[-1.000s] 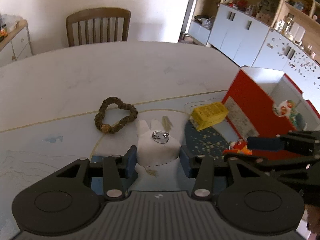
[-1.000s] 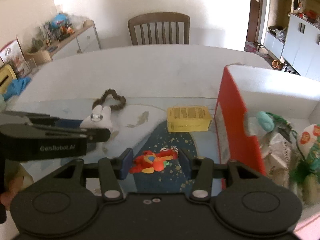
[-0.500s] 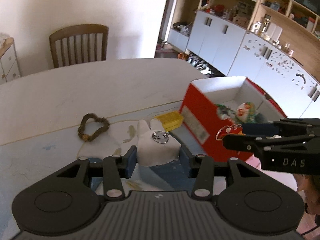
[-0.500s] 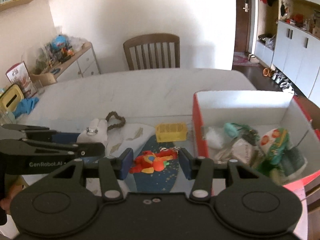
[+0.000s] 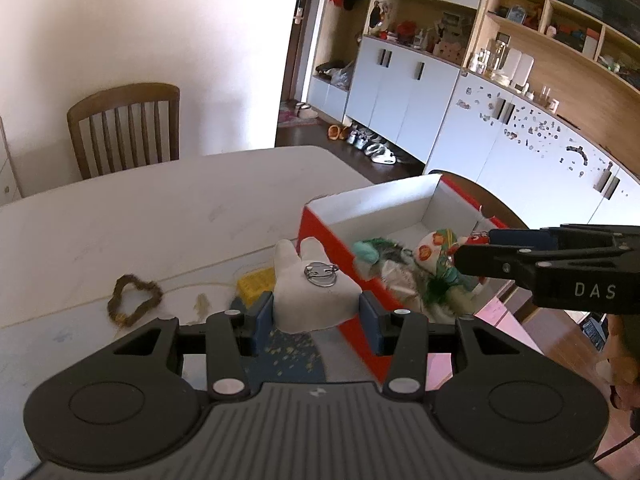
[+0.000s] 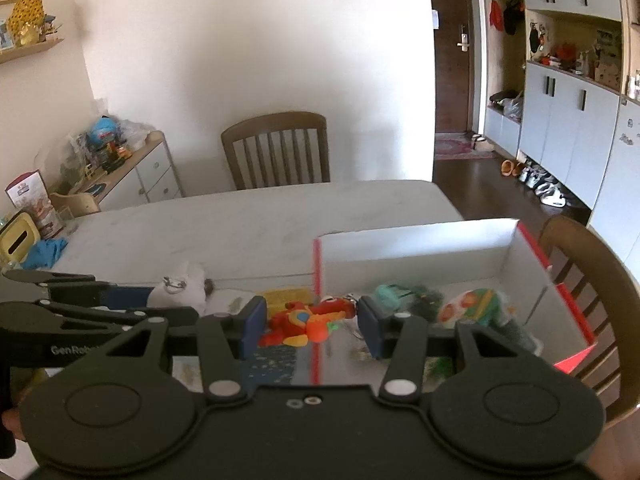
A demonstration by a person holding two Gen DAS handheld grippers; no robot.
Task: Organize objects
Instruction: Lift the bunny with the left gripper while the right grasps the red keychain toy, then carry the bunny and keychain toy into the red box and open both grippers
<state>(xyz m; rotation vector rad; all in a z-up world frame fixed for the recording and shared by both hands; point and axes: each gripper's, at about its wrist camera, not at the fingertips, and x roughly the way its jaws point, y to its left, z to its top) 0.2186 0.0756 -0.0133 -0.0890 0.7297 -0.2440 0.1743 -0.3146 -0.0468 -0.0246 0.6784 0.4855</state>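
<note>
Above the half-filled red box [image 5: 332, 240], the left gripper [image 5: 316, 312] clamps a white plush [image 5: 312, 296], the right gripper [image 6: 310, 322] a red toy [image 6: 308, 320]; a scrunchie [image 5: 134, 305] and yellow block [image 5: 256, 285] remain.

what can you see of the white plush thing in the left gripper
The white plush toy looks soft and felt-like, with two rounded ear-like lobes pointing away from the camera and a metal ring clip lying on top. The left gripper is shut on its sides, holding it in the air beside the red box. Nothing else touches it.
</note>
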